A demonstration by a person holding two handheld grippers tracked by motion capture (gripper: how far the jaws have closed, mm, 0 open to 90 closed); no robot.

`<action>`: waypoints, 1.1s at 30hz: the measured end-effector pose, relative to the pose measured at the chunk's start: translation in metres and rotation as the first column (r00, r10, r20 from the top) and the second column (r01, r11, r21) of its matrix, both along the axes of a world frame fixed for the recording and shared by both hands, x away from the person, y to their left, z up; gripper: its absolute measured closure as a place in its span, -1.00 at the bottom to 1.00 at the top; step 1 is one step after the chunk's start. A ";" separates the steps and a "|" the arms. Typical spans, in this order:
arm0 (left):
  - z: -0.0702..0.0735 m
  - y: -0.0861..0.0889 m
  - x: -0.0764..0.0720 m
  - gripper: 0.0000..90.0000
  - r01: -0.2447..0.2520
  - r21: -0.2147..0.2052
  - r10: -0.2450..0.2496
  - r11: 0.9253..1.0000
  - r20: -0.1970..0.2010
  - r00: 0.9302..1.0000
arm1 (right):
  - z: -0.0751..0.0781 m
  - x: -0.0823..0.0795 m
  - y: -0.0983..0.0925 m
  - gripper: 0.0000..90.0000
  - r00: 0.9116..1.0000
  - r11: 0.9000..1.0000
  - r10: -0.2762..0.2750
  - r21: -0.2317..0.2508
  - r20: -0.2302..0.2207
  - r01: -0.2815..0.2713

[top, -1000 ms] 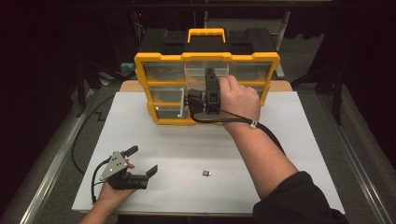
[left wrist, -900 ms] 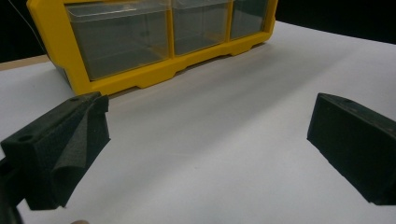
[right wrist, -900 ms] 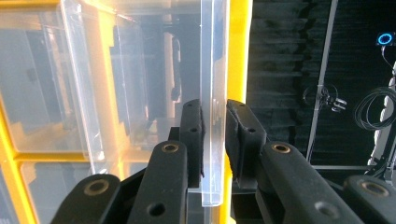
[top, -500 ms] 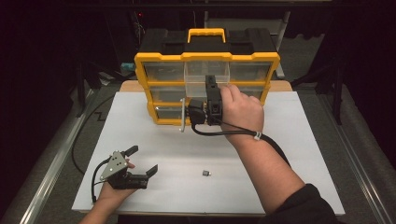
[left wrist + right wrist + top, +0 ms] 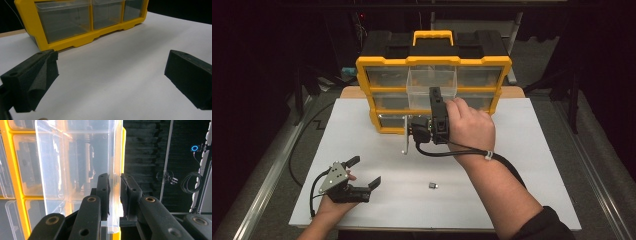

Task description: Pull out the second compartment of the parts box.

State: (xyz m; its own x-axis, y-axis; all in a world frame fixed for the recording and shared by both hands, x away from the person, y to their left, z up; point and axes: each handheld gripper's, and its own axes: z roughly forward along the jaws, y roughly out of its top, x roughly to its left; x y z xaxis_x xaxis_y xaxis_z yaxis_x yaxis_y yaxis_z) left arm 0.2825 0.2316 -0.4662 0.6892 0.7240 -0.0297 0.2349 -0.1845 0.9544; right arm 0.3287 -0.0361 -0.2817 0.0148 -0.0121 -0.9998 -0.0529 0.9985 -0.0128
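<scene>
Right gripper view: right gripper (image 5: pixel 114 192) clamps the clear drawer (image 5: pixel 75 170) by its thin, rigid, slippery front wall; left gripper (image 5: pixel 110 82) gapes empty

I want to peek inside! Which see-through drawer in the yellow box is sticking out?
The top middle drawer. It juts out from the yellow box toward the person, with the right gripper clamped on its front wall. The other drawers sit flush.

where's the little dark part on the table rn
In the high view the small dark part lies alone on the white sheet, near the front edge, between the left gripper and the person's right forearm.
</scene>
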 end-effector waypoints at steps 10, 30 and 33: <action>0.000 0.000 0.000 -1.00 -0.001 0.002 0.001 1.000 0.001 1.000 | -0.007 -0.005 0.000 0.74 1.000 1.000 0.009 0.003 0.008 -0.009; -0.001 0.000 0.001 -1.00 -0.002 0.002 0.002 1.000 -0.002 1.000 | -0.010 -0.011 -0.005 0.43 0.999 0.999 0.033 0.031 0.008 -0.034; -0.001 0.000 0.000 -1.00 0.000 0.005 0.000 1.000 -0.004 1.000 | -0.012 -0.016 -0.008 0.34 0.999 0.999 0.040 0.032 0.001 -0.040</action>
State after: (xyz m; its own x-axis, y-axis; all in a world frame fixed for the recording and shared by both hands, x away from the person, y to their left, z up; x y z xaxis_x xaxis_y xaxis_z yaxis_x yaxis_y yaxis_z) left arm 0.2829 0.2314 -0.4667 0.6890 0.7242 -0.0292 0.2391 -0.1892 0.9524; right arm 0.3132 -0.0440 -0.2933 0.0148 0.0203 -0.9997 -0.0930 0.9955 0.0189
